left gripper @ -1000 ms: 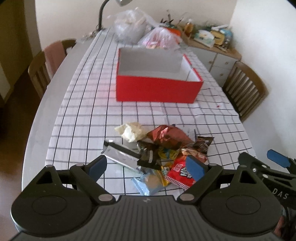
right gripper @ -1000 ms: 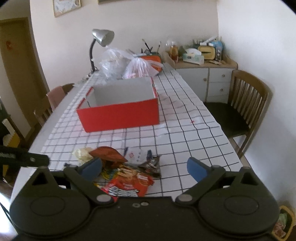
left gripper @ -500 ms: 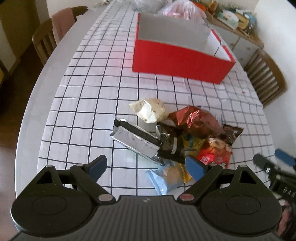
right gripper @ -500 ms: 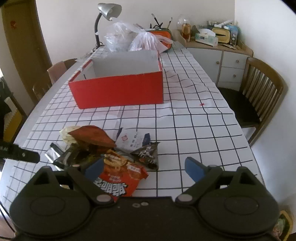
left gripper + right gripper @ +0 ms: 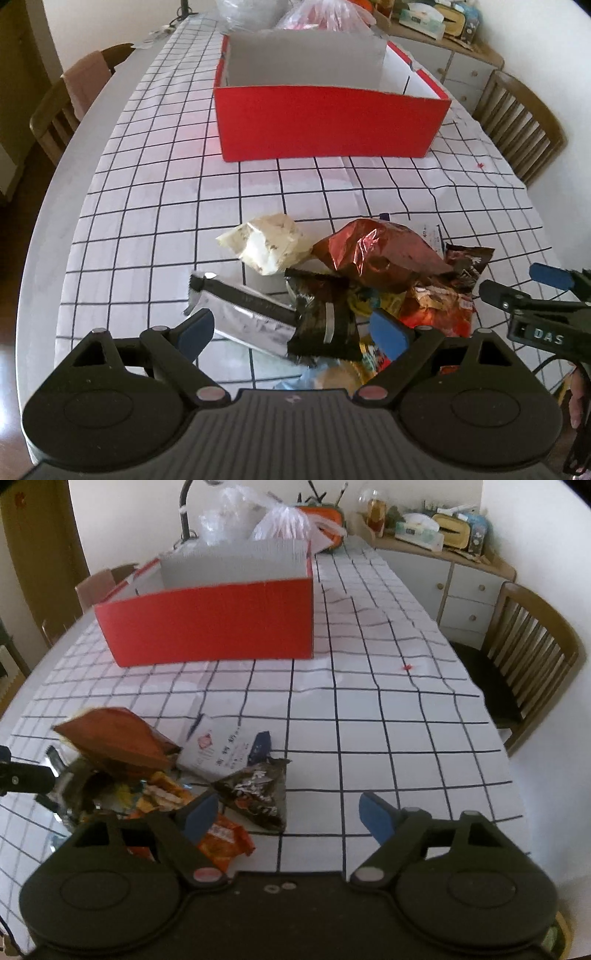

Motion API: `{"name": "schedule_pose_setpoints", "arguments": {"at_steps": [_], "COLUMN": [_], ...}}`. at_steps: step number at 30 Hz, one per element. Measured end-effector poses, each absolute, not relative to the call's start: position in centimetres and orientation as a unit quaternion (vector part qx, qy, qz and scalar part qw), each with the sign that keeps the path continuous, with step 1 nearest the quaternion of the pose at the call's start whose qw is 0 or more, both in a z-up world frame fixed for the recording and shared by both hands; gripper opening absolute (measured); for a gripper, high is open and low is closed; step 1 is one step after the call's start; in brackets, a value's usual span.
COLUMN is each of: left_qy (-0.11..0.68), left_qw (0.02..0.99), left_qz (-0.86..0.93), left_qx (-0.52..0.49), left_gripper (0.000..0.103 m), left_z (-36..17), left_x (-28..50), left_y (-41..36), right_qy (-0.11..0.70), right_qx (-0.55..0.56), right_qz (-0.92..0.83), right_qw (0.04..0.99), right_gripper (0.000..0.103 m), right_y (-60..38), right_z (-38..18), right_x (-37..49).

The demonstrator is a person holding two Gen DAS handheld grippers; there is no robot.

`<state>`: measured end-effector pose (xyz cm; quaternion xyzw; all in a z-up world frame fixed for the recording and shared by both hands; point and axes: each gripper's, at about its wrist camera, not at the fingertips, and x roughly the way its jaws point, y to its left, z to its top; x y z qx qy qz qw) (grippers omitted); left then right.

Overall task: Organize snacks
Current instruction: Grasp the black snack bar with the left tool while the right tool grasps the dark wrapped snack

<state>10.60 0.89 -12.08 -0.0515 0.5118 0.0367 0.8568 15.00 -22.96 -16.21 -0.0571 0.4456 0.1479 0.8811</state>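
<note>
A heap of snack packets is lying on the checked tablecloth (image 5: 155,206), on the near side of the red box (image 5: 328,118), well apart from it. The box is sitting with its long side facing the heap and its open top showing pale inner walls.

The silver-and-black packet (image 5: 251,314) is lying with its long axis slanting from the far left to the near right, its black end resting against the heap. The left gripper (image 5: 291,330) is hovering over it with its blue fingers spread wide, one on each side, gripping nothing. Just beyond it, toward the box, are sitting one cream packet (image 5: 267,242) and one shiny brown bag (image 5: 376,254).

The right gripper (image 5: 282,818) is also standing with its jaws apart and empty, above the heap's right edge. Its view is showing what the left view mostly hides: one white flat packet (image 5: 218,749) and one dark triangular packet (image 5: 258,794), its point aimed at the box, plus an orange packet (image 5: 225,840) under the left finger. Two wooden chairs are visible there, one on each side of the box; the cream packet is barely showing.
</note>
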Motion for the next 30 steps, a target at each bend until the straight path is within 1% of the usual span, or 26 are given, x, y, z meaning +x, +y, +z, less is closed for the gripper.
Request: {"name": "schedule_pose_setpoints", "arguments": {"at_steps": [6, 8, 10, 11, 16, 18, 20, 23, 24, 25, 26, 29, 30], "left_qy": [0.523, 0.529, 0.536, 0.540, 0.555, 0.560, 0.564, 0.565, 0.566, 0.566, 0.566, 0.566, 0.566], "left_qw": [0.851, 0.848, 0.843, 0.841, 0.831, 0.828, 0.825, 0.824, 0.824, 0.824, 0.824, 0.824, 0.824], "left_qz": [0.029, 0.029, 0.031, 0.032, 0.035, 0.031, 0.026, 0.018, 0.017, 0.015, 0.012, 0.007, 0.007], "left_qx": [-0.032, -0.027, -0.026, -0.024, -0.022, -0.023, -0.022, -0.019, -0.019, -0.020, -0.023, -0.032, -0.033], "left_gripper": [0.090, 0.089, 0.086, 0.082, 0.075, 0.070, 0.067, 0.062, 0.061, 0.057, 0.055, 0.039, 0.039], "left_z": [-13.6, -14.2, -14.8, -15.1, -16.2, -16.4, -16.6, -16.7, -16.7, -16.6, -16.6, -16.4, -16.4], "left_x": [12.2, 12.9, 13.3, 13.6, 14.2, 14.4, 14.6, 14.8, 14.9, 15.0, 15.0, 15.2, 15.3], "left_y": [-0.2, -0.4, -0.5, -0.5, -0.6, -0.6, -0.7, -0.9, -1.0, -1.0, -0.9, -0.9, -0.9], "right_qy": [0.453, 0.457, 0.462, 0.463, 0.467, 0.470, 0.470, 0.469, 0.470, 0.470, 0.469, 0.468, 0.467], "right_qx": [-0.058, -0.059, -0.058, -0.056, -0.052, -0.049, -0.045, -0.041, -0.041, -0.039, -0.039, -0.035, -0.034], "right_qz": [0.159, 0.159, 0.158, 0.158, 0.164, 0.166, 0.170, 0.174, 0.177, 0.177, 0.176, 0.175, 0.174], "right_qw": [0.875, 0.873, 0.871, 0.870, 0.867, 0.866, 0.865, 0.865, 0.864, 0.864, 0.864, 0.866, 0.866], "right_gripper": [0.081, 0.079, 0.078, 0.078, 0.073, 0.068, 0.059, 0.049, 0.048, 0.048, 0.046, 0.041, 0.040], "right_y": [-22.1, -21.9, -21.7, -21.7, -21.6, -21.6, -21.6, -21.6, -21.6, -21.6, -21.6, -21.8, -21.8], "right_z": [-17.4, -17.8, -18.2, -18.3, -18.7, -18.8, -18.8, -18.8, -18.8, -18.8, -18.8, -18.6, -18.6], "right_x": [16.1, 16.6, 17.0, 17.1, 17.5, 17.5, 17.6, 17.6, 17.6, 17.5, 17.5, 17.4, 17.3]}}
